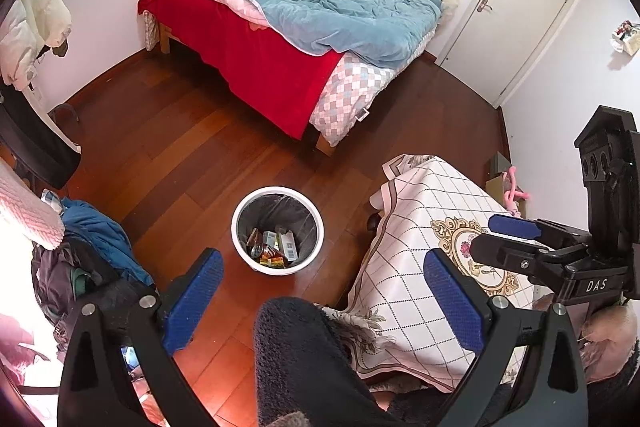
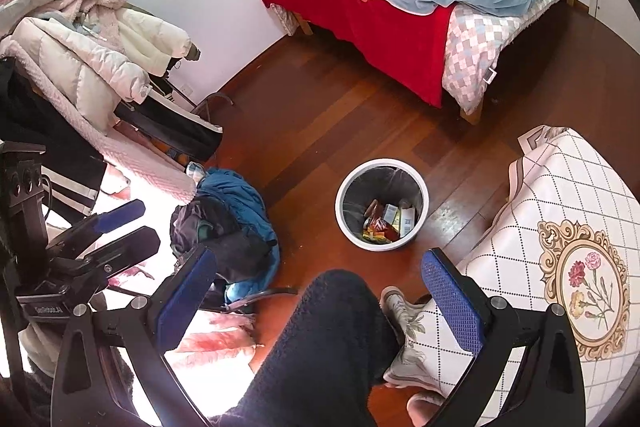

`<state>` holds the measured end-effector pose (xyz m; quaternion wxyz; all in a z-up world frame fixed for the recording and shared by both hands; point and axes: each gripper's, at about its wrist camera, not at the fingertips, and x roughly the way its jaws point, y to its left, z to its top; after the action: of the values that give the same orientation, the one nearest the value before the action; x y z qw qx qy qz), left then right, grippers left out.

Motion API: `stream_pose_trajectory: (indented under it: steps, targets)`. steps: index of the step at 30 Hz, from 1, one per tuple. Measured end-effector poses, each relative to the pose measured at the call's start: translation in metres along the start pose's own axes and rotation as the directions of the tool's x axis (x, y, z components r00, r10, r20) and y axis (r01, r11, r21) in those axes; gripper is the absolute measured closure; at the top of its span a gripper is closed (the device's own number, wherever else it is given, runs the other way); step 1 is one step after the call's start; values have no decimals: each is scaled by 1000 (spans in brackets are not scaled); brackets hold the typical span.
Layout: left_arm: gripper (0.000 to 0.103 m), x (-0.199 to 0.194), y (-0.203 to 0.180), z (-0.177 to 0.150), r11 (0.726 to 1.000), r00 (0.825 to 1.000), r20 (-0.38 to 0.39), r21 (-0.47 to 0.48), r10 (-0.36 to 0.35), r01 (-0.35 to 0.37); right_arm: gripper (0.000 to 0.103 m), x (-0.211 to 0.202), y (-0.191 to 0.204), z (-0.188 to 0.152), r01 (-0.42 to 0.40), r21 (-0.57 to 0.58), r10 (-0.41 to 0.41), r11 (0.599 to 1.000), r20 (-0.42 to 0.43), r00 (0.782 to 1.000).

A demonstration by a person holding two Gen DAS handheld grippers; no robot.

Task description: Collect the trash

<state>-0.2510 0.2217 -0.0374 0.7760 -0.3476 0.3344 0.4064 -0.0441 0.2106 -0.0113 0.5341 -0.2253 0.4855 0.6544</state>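
Hovering high above the floor, the left tool (image 1: pixel 324 301) and right tool (image 2: pixel 318 301) are held wide open and empty, while the trash (image 2: pixel 386 223) is seen already in the white bin (image 2: pixel 420 187) left of the table (image 2: pixel 532 187); nearby clothes (image 2: pixel 236 211) could be grabbed by mistake.

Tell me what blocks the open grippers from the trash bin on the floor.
Nothing visible does. The trash bin stands on bare floor ahead of the left gripper and right gripper. The person's knee sits below, short of it.
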Motion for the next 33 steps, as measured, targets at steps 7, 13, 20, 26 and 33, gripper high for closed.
stream_pose_trajectory:
  steps: [7, 13, 20, 26, 33]
  targets:
    - [1, -2, -4, -2, 1000, 1000, -1, -1, -12, 12, 0, -3, 0, 0, 6, -8, -6, 1000, -1, 1000]
    - [1, -4, -7, -2, 1000, 1000, 2, 4, -19, 19, 0, -5, 0, -1, 5, -8, -5, 1000, 3, 1000]
    - [1, -5, -10, -3, 1000, 1000, 0, 1, -24, 24, 0, -7, 1, -2, 4, -9, -4, 1000, -1, 1000]
    - [1, -6, -11, -2, 1000, 1000, 0, 0, -26, 26, 0, -8, 3, -3, 3, -10, -3, 1000, 3, 1000]
    - [1, -8, -12, -1, 1000, 1000, 2, 1, -28, 28, 0, -10, 6, -5, -3, -12, 3, 1000, 2, 1000]
